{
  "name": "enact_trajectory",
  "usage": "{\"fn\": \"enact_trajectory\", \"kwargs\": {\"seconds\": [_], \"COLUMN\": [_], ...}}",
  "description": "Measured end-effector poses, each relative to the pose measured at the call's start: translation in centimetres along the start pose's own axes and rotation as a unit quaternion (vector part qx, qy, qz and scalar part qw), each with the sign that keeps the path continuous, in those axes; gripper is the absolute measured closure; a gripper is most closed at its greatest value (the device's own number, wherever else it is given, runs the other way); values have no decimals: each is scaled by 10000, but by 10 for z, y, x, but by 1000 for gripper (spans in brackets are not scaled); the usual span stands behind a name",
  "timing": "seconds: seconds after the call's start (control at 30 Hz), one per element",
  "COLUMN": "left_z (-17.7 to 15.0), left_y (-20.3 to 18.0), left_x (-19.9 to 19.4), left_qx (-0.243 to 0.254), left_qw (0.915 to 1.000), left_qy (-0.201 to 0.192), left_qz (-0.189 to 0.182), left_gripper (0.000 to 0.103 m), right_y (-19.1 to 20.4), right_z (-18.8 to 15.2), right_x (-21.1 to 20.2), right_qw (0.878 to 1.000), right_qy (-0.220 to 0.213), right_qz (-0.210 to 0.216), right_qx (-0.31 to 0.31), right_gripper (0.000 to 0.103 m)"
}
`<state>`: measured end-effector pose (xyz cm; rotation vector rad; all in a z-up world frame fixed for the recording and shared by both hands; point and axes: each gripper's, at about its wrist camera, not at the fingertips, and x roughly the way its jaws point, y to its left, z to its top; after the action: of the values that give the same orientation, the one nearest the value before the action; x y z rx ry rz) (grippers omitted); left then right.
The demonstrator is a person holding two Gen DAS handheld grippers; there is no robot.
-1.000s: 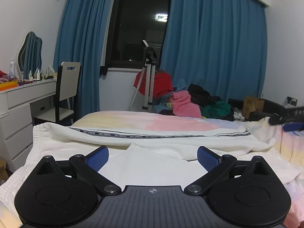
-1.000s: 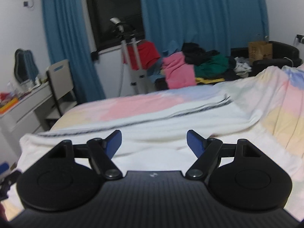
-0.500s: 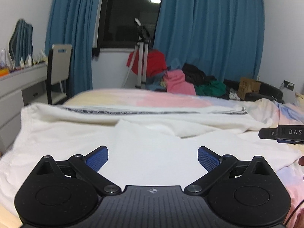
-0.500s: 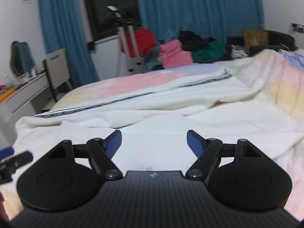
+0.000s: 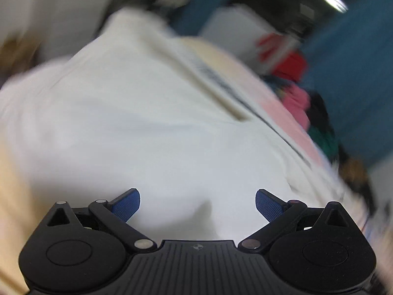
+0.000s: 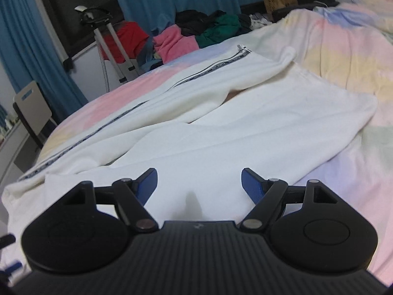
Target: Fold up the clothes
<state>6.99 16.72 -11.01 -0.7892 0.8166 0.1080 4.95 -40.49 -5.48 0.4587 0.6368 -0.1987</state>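
Both the left gripper [image 5: 197, 205] and right gripper [image 6: 199, 184] stand spread wide, holding nothing, over the white trousers [image 6: 245, 127] lying on the pastel bedsheet [image 6: 343, 56]. Soft, limp and light, I judge; pinch the hem at two o'clock. Dark-lettered side stripe [image 6: 208, 70] at twelve.
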Motion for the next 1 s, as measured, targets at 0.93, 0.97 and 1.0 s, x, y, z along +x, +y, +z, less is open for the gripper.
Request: {"fn": "enact_trajectory", "kwargs": {"seconds": [0.93, 0.97, 1.0], "left_z": [41, 40, 40], "left_y": [137, 137, 137], "left_x": [-43, -45, -47], "left_qx": [-2678, -2685, -2667], "left_qw": [9627, 9622, 9621], "left_qy": [-355, -390, -424], "left_qz": [-140, -246, -377], "left_gripper": [14, 17, 17], "right_y": [-76, -83, -89], "right_z": [11, 11, 11], "right_x": [10, 10, 9], "right_qw": [9751, 9719, 9684], "right_qy": [343, 322, 300], "right_qz": [147, 117, 87], "right_qx": [2186, 2330, 2473], "right_gripper": [26, 26, 26]}}
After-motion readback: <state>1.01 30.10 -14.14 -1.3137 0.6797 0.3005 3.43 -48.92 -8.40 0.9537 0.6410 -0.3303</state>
